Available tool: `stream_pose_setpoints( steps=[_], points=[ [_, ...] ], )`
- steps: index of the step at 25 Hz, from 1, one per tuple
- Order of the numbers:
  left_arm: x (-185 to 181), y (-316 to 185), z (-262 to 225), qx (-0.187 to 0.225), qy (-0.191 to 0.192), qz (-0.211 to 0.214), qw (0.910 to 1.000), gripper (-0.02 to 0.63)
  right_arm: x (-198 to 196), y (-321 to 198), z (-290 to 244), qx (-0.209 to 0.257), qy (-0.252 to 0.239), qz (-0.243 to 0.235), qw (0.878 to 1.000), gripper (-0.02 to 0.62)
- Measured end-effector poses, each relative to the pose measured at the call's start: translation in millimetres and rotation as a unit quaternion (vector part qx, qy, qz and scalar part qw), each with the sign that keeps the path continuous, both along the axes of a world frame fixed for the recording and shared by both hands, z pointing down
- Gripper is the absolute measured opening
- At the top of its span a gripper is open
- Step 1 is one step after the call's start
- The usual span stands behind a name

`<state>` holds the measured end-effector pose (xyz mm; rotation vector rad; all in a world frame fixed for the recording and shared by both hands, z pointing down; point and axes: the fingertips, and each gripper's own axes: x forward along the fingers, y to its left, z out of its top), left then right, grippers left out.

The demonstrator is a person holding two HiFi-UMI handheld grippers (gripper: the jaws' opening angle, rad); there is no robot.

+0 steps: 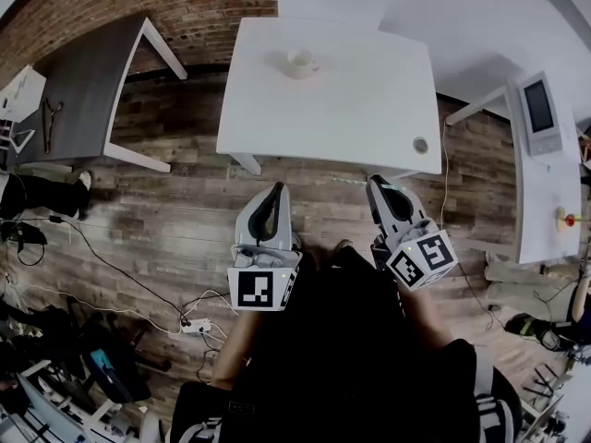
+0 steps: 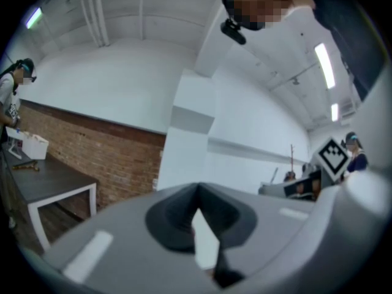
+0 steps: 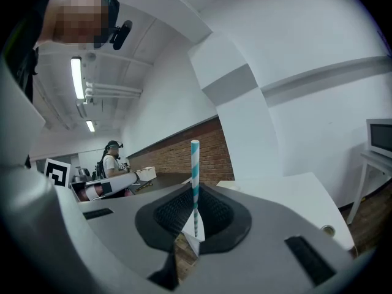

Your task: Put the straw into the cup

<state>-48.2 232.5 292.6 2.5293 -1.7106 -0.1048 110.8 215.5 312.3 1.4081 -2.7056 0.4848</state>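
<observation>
**Right gripper** (image 1: 379, 185): jaws closed on the straw (image 3: 195, 170). The straw stands upright between the pads, pinched low on its length, with most of it free above them.

**Left gripper** (image 1: 274, 192): jaws together with nothing between them. It sits just beside the right gripper, on that gripper's left.

**Cup** (image 1: 300, 61): stands on the white table (image 1: 369, 109), well ahead of both grippers and somewhat left of the right gripper's line. It does not show in the right gripper view.

**Task status (judged):** the straw is in hand and not yet carried to the cup.

**Risks (judged):**
- **Jaws strike the cup.** Little of the straw shows below the pads, so the jaws may meet the rim before the straw's end is inside. That could knock or tip the cup.
- **Straw swings in the grip.** It is thin and held at one low point, so it may pivot while being carried and arrive tilted off the opening.
- **Straw falls out.** The cup looks low and the straw long. If it is released high or leaning, it may fall over the rim onto the table.
- **Poor aim.** With the cup outside the right gripper's own view, the approach may drift to one side.
</observation>
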Motion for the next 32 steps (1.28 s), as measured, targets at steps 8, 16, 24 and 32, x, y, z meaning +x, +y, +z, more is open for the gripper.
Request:
stream_pose_setpoints(
  steps=[8, 16, 24, 32],
  points=[
    [-22, -8, 6, -0.006, 0.016, 0.006, 0.9998, 0.005, -19, -14, 0, -0.001, 0.011, 0.015, 1.0, 0.025],
    [-30, -32, 10, -0.008, 0.015, -0.002, 0.9998, 0.005, -26, -50, 2, 0.002, 0.015, 0.008, 1.0, 0.025],
    [-26, -79, 12, -0.018, 0.013, -0.009, 0.9997, 0.005, -27, -107, 6, 0.001, 0.009, -0.004, 1.0, 0.025],
    [-3, -149, 9, -0.026, 0.009, -0.016, 0.9995, 0.005, -11, -178, 6, -0.001, 0.007, -0.021, 1.0, 0.025]
  ],
)
